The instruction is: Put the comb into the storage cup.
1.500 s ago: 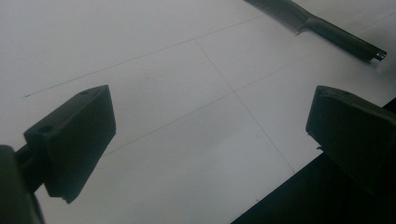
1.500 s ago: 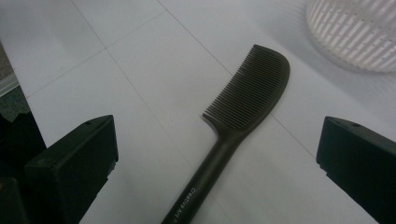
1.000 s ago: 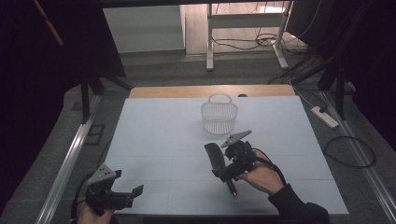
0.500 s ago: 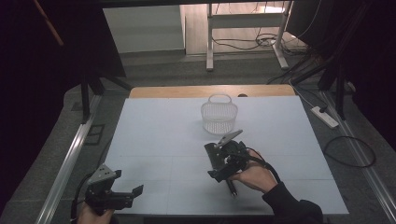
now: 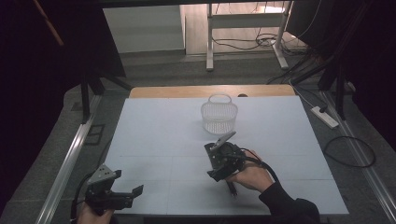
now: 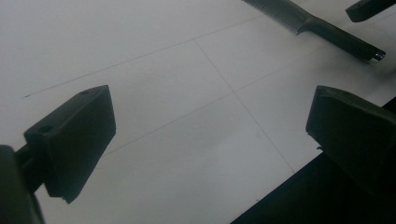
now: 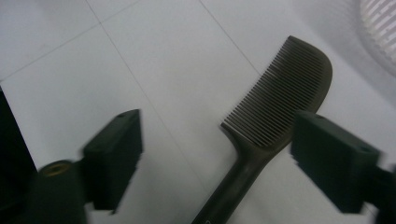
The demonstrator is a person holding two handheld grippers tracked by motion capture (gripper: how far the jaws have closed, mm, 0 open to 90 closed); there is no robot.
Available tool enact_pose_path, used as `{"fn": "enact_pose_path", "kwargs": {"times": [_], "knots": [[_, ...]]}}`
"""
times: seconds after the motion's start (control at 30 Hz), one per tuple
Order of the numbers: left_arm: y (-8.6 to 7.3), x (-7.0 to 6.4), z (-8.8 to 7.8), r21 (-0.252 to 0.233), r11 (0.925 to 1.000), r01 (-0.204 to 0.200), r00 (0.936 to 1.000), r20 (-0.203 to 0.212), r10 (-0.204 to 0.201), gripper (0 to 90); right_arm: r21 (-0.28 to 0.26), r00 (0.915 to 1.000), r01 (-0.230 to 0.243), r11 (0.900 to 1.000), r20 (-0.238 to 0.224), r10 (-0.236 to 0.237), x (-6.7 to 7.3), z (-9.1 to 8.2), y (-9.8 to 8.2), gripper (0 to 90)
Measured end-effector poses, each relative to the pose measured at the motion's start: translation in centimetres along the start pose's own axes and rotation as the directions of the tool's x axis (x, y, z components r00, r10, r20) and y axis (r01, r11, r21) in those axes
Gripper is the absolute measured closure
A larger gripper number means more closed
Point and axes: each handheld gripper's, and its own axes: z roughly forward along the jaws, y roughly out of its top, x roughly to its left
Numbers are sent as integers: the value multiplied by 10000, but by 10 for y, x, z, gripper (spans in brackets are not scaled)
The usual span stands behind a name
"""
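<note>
on the white table (image 5: 154, 140), the comb (image 7: 275, 126) lies flat just under the right gripper (image 7: 219, 154), well short of the basket (image 5: 219, 116), while the left gripper (image 6: 210, 135) hovers open and empty near the front edge. the right jaws have just been closing, straddle the comb where teeth meet handle and do not yet press it. since the comb sits off-centre, close to one jaw, the squeeze may skid or twist it.

comb (image 7: 275, 116) on table (image 5: 154, 135) | basket (image 5: 219, 113) behind comb, apart
</note>
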Motion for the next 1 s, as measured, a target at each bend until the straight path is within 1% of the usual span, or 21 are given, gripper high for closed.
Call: {"fn": "enact_pose_path", "kwargs": {"times": [0.03, 0.07, 0.1, 0.17, 0.2, 0.23, 0.33, 0.37, 0.4, 0.43, 0.53, 0.63, 0.73, 0.8, 0.93, 1.0], "knots": [[0, 0, 0, -4, 10000, 1, 10000, 1, -1, 26, 0, 10000, 0, 10000, 0, 0, 0, 0, 0, 203], [0, 0, 0, -9, 10000, 5, 10000, 4, -5, 26, -89, 10000, 46, 9999, -26, -46, -1, -1, 0, 348], [0, 0, 0, -11, 10000, 9, 10000, 5, -9, 26, -92, 10000, 85, 9999, -52, -85, -1, -1, 0, 384], [0, 0, 0, -11, 10000, 4, 10000, 7, -4, 27, -106, 9997, 154, 9998, -172, -156, -2, -1, -1, 490], [0, 0, 0, -9, 10000, 3, 10000, 8, -3, 27, -106, 9997, 154, 9998, -172, -156, -2, -1, -1, 490], [0, 0, 0, -8, 10000, 0, 10000, 8, 0, 27, -85, 9994, 183, 9998, -283, -185, -2, -1, -1, 534], [0, 0, 0, -9, 10000, 5, 10000, 10, -5, 27, 95, 9988, 302, 9995, -386, -298, -3, 1, -1, 719], [0, 0, 0, -12, 10000, 8, 10000, 13, -8, 27, 135, 9987, 302, 9995, -423, -297, -3, 1, -1, 760], [0, 0, 0, -14, 10000, 10, 10000, 14, -10, 27, 161, 9984, 310, 9994, -469, -303, -4, 1, -1, 828], [0, 0, 0, -17, 10000, 11, 10000, 15, -11, 27, 113, 9972, 243, 9996, -713, -234, -6, 1, -2, 894], [0, 0, 0, -21, 10000, 17, 10000, 21, -17, 27, 99, 9972, 176, 9998, -730, -169, -7, 1, -2, 895], [0, 1, 0, -25, 10000, 31, 10000, 37, -30, 27, 182, 9985, 238, 9995, -487, -229, -6, 3, -4, 895], [0, 1, -1, -20, 10000, 18, 10000, 46, -18, 27, 288, 9988, 262, 9992, -432, -250, -7, 9, -7, 895], [0, 1, -1, -22, 10000, 30, 10000, 54, -30, 27, 304, 9985, 194, 9993, -519, -178, -7, 13, -10, 895], [0, 1, -1, -41, 10000, 58, 10000, 68, -57, 27, 377, 9986, 246, 9990, -467, -228, -8, 17, -13, 895], [0, 1, -1, -36, 10000, 35, 10000, 67, -35, 27, 454, 9985, 213, 9987, -511, -189, -8, 20, -16, 895]]}}
